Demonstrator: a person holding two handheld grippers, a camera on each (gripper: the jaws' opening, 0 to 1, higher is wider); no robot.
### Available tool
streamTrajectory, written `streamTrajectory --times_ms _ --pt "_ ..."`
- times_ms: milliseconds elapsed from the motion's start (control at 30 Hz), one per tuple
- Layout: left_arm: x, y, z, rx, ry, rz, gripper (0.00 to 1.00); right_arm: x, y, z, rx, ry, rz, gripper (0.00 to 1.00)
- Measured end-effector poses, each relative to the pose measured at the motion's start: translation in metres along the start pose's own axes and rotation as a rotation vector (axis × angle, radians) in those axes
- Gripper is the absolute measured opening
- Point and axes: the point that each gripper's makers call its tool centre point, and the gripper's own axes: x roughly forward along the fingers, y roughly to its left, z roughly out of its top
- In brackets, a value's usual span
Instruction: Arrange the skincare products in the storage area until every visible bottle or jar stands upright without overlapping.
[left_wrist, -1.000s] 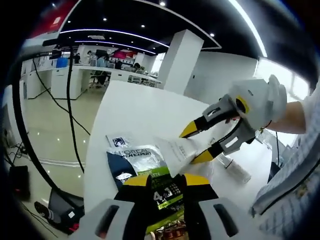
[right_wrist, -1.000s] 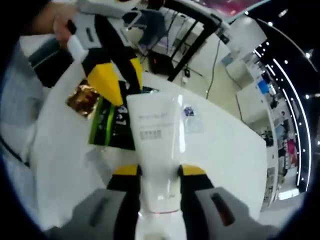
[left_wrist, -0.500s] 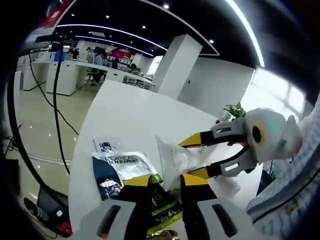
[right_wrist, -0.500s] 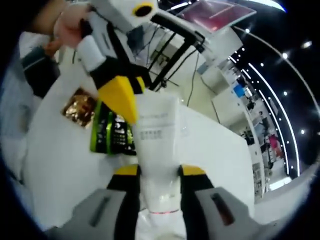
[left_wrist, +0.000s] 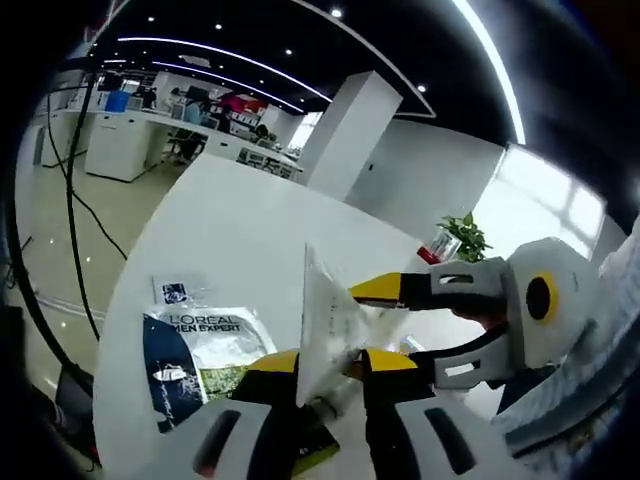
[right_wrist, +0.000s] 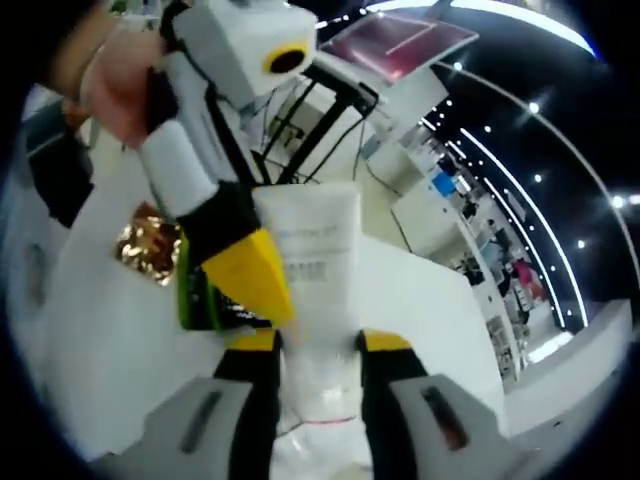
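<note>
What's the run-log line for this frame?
right hand-held gripper: shut on white tube | left hand-held gripper: closing around tube | sachets: flat on table

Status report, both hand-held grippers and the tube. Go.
Right hand-held gripper shut on white tube. Left hand-held gripper closing around same tube, grip unclear. Sachets flat on table below.

My right tongs pinch a smooth, matt white plastic tube; the sachet looks glossy foil, the bench matt white.
</note>
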Motion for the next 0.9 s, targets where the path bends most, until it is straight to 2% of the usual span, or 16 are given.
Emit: streamTrajectory --times_ms 133,300,367,633,733,800,867,900 --pt "0.007 -0.005 0.003 -0.033 -0.016 -0.014 0.22 -0.001 -0.002 0.003 0.004 -0.018 -0.018 0.28" --pt "0.011 -0.01 0.007 -0.034 -0.025 -0.013 0.19 -0.002 -0.005 0.003 0.032 -0.023 -0.031 0.28" --pt "0.011 -0.012 0.011 0.001 -0.033 -0.006 0.17 -0.003 -0.008 0.004 0.03 -0.033 -0.038 0.28" --pt "0.01 -0.014 0.017 0.115 0.013 0.016 0.13 -0.005 -0.014 0.007 0.091 -0.092 -0.034 0.3" --pt "0.011 -0.015 0.019 0.165 0.024 0.027 0.13 -0.006 -0.016 0.006 0.088 -0.105 -0.044 0.3" --pt "0.012 -0.015 0.021 0.182 0.036 0.034 0.13 -0.005 -0.016 0.005 0.086 -0.105 -0.048 0.3" --pt "0.011 -0.014 0.022 0.188 0.043 0.039 0.13 -0.003 -0.018 -0.006 0.1 -0.059 -0.055 0.3" --pt "0.01 -0.014 0.023 0.196 0.051 0.043 0.13 -0.002 -0.018 -0.016 0.137 -0.033 -0.055 0.3"
